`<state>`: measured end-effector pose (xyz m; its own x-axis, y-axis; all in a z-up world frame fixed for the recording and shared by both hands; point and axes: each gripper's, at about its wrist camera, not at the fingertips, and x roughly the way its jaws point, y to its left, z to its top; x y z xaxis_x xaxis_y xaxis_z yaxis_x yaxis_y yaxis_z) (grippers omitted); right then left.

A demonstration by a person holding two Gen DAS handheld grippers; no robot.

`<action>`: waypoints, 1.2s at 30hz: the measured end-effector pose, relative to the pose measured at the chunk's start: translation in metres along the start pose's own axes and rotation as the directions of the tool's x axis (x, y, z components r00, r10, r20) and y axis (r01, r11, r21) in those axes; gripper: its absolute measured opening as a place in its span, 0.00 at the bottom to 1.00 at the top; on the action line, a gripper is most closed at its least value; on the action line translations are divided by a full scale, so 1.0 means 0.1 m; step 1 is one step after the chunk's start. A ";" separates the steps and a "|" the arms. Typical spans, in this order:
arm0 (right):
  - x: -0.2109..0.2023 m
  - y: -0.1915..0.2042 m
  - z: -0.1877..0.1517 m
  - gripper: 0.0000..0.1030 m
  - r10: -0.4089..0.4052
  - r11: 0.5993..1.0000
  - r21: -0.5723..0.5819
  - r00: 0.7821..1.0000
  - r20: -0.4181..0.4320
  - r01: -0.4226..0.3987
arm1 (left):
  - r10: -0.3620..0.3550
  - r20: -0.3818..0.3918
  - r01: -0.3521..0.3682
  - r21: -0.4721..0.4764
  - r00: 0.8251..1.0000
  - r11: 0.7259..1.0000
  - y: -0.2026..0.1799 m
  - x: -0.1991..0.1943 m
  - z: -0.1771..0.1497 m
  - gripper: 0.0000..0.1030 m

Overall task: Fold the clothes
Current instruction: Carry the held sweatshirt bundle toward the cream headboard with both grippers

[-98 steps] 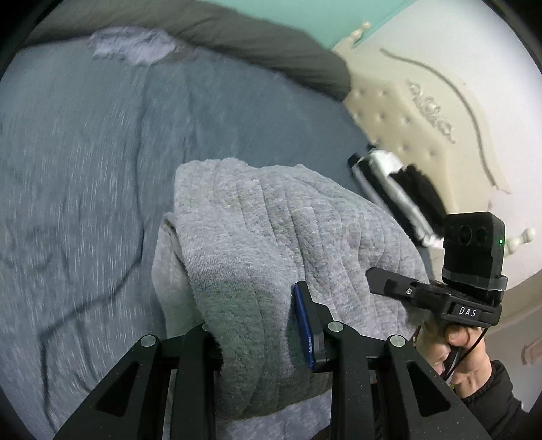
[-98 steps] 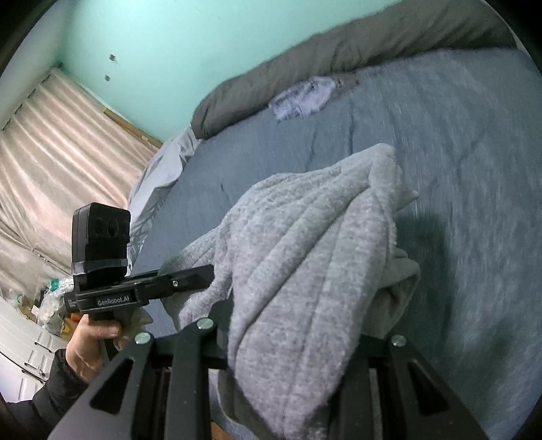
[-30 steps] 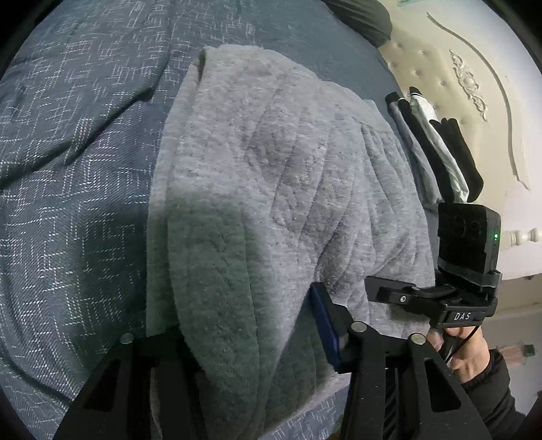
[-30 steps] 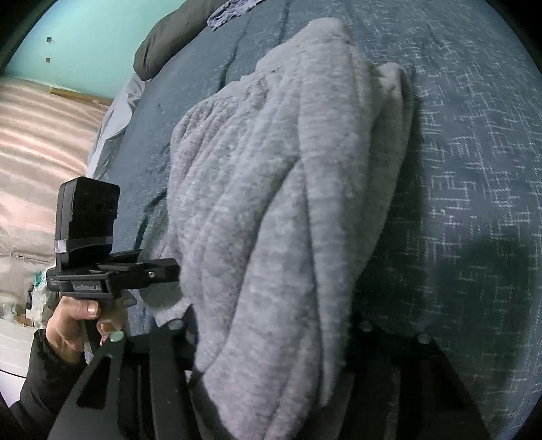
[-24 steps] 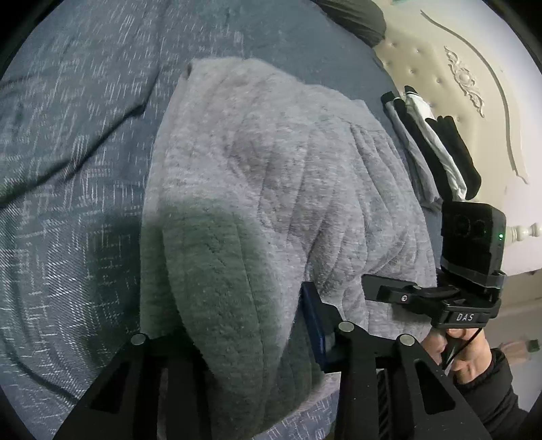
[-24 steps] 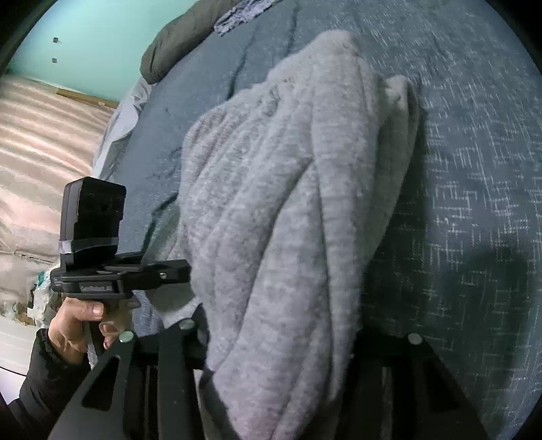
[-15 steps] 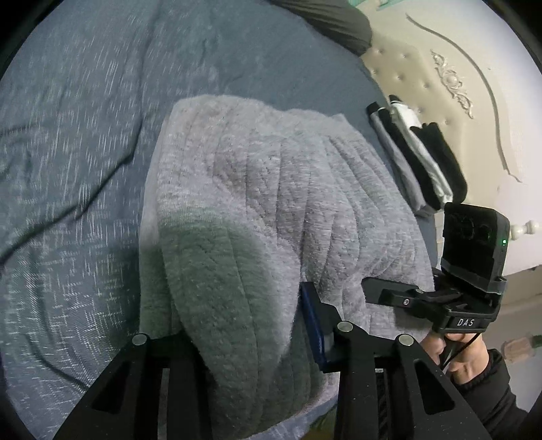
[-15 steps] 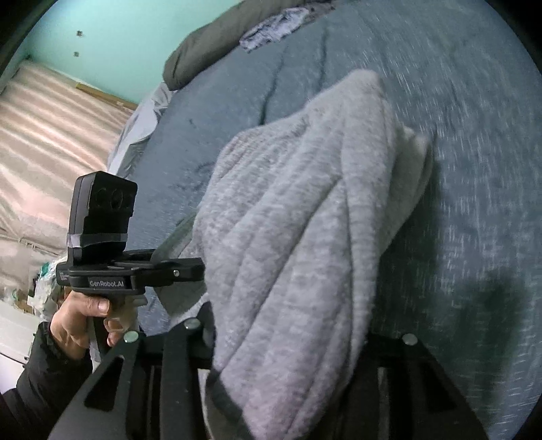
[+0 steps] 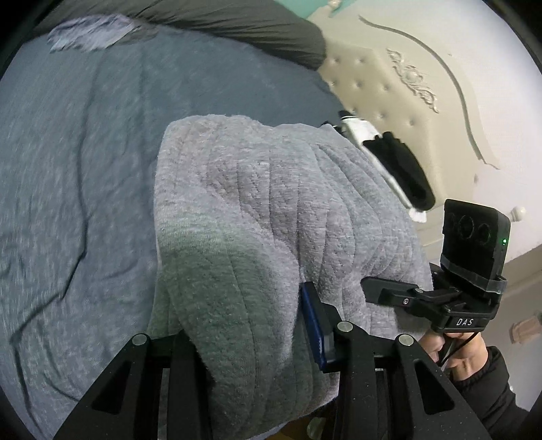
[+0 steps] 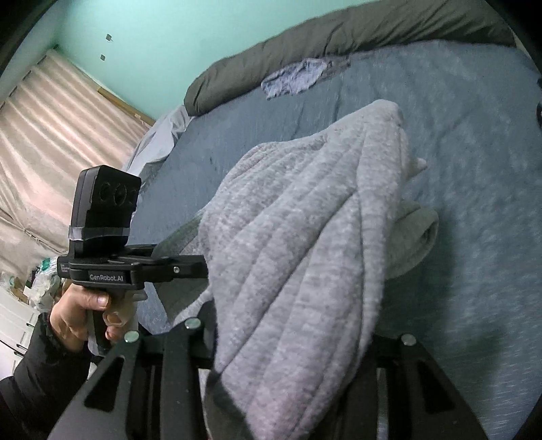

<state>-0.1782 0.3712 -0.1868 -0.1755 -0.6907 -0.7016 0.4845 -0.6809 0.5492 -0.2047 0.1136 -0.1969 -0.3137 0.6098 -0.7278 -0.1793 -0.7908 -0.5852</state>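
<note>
A grey fleece garment, folded over, hangs between both grippers above the blue bedspread. My left gripper is shut on its near edge; the cloth covers the left finger and only the blue pad of the right finger shows. In the right wrist view the same garment drapes over my right gripper, which is shut on it; the fingertips are hidden by cloth. Each gripper shows in the other's view: the right one and the left one.
A dark grey bolster lies along the far edge of the bed, with a crumpled light blue cloth beside it. Folded black and white clothes lie by the cream tufted headboard. A teal wall and a curtain stand beyond.
Both grippers have lifted the garment up from the bedspread and tilted back, so more of the bed, bolster and wall now shows.
</note>
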 end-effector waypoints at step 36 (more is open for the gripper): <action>-2.92 -1.70 0.75 0.39 -0.147 0.988 -0.019 0.959 0.240 0.156 | -0.114 0.022 0.106 0.234 0.993 0.966 -2.69 1.07 1.70 0.36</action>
<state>-0.2731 0.6701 -0.0413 -0.4456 -0.6213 -0.6446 0.4671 -0.7756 0.4246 -0.3480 0.3821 -0.0566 -0.3113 0.6945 -0.6487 -0.4249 -0.7123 -0.5587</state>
